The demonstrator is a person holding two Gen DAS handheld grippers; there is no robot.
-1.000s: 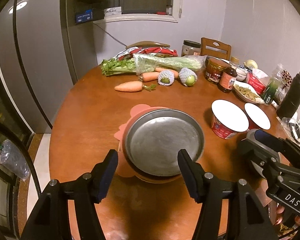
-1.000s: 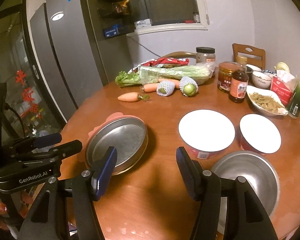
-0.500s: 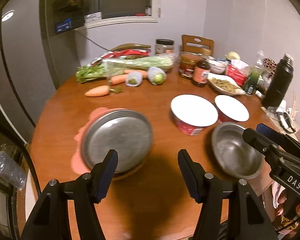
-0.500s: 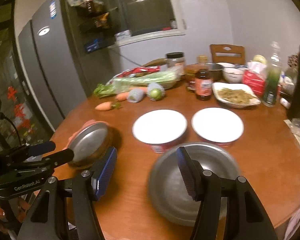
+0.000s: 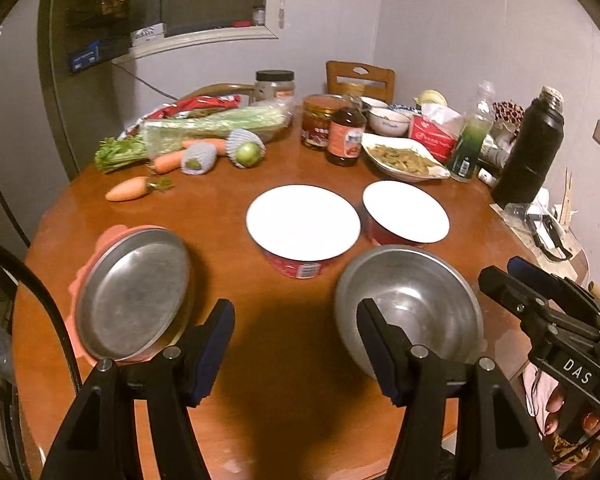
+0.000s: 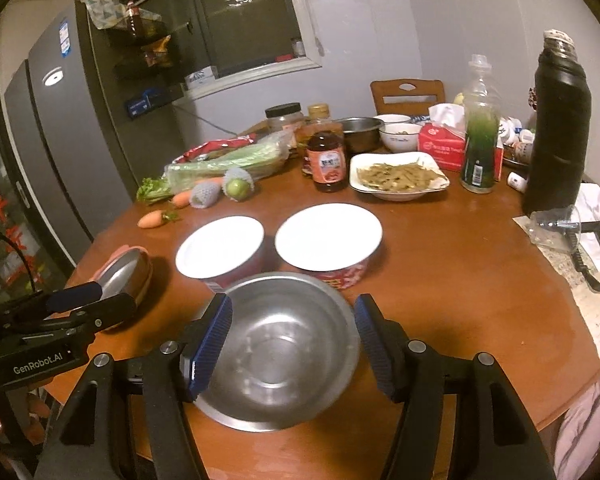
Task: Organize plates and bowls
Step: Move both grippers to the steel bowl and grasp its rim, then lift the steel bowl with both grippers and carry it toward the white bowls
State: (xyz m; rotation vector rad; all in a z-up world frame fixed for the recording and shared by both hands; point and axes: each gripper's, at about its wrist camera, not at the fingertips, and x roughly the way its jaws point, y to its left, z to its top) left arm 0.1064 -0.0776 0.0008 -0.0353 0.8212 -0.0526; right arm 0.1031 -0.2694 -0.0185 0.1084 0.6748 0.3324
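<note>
On the round wooden table [image 5: 260, 396] a steel plate [image 5: 134, 292] rests on a pink holder at the left. A steel bowl [image 5: 416, 300] stands at the right. Behind them are two red bowls, each topped with a white plate [image 5: 302, 216] [image 5: 405, 211]. My left gripper [image 5: 296, 344] is open over bare wood between the steel plate and the steel bowl. My right gripper [image 6: 292, 332] hovers at the steel bowl [image 6: 280, 344]. Its jaws are opening, and its pads frame the bowl's rim without pressing on it. The left gripper [image 6: 88, 298] shows beside the steel plate [image 6: 122, 272].
Carrots [image 5: 126, 190], celery [image 5: 204, 124] and netted fruit lie at the back left. Jars, a sauce bottle [image 6: 327, 162], a dish of food [image 6: 398, 176], a green bottle [image 6: 478, 148] and a black flask [image 6: 558, 132] crowd the back right. A grey fridge [image 6: 56, 128] stands left of the table.
Both grippers have swung to the right. The left one has left the steel plate for the gap beside it. The right one has come to the steel bowl.
</note>
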